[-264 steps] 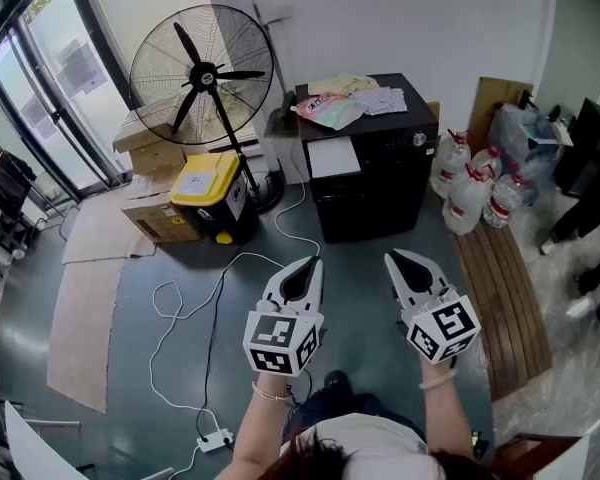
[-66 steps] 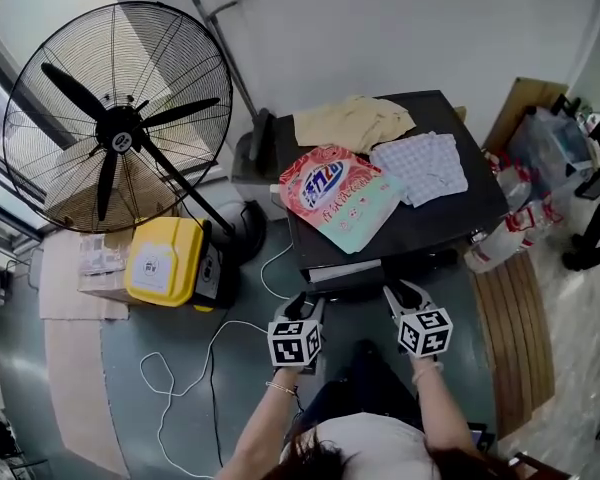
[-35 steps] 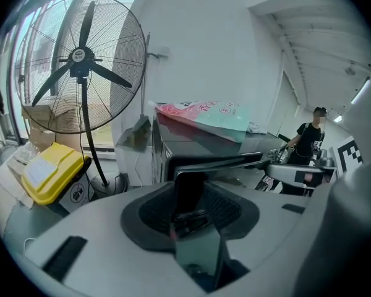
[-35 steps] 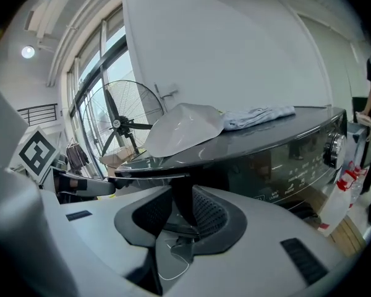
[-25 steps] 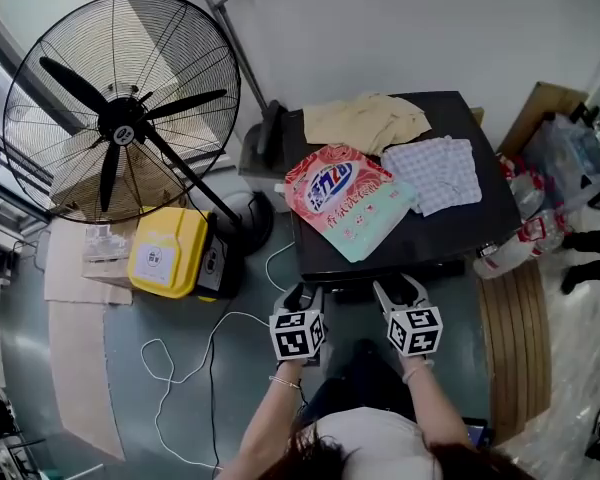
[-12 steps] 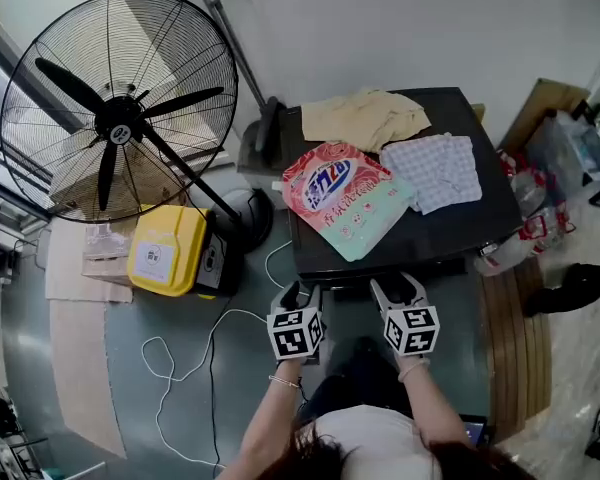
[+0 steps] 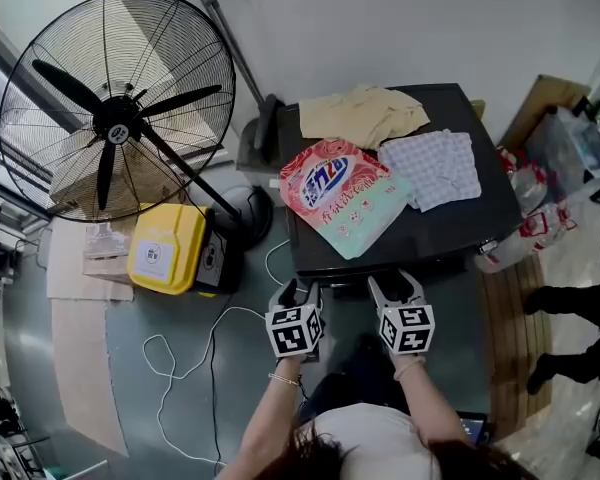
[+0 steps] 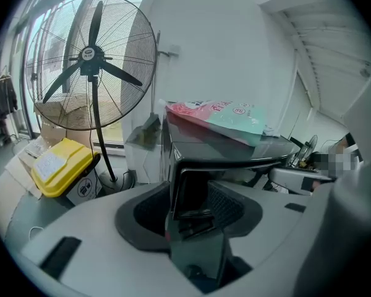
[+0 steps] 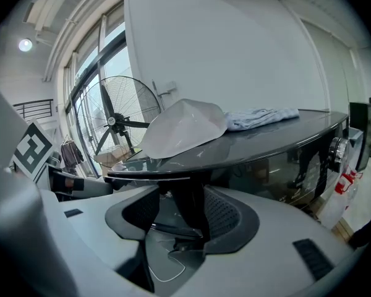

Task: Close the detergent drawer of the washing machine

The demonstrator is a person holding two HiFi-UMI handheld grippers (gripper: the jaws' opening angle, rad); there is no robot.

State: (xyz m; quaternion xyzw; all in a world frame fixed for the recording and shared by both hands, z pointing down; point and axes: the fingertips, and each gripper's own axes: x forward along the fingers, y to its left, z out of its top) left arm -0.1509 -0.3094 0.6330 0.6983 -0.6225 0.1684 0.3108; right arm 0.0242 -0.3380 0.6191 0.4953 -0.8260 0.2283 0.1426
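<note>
At washing machine (image 7: 450,230) front: detergent drawer (image 8: 188,190) dark, seemingly pushed in flush; left gripper (image 7: 298,293), right gripper (image 7: 393,286) jaws just been opening, wide, machine's front edge between them, ungripped

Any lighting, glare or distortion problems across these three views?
Head view: evenly lit and sharp, with mild wide-angle bowing near the borders. Left gripper view: strong fisheye, dark corners, window light washing out behind the fan. Right gripper view: same fisheye; the glossy top of the washing machine carries reflections.
</note>
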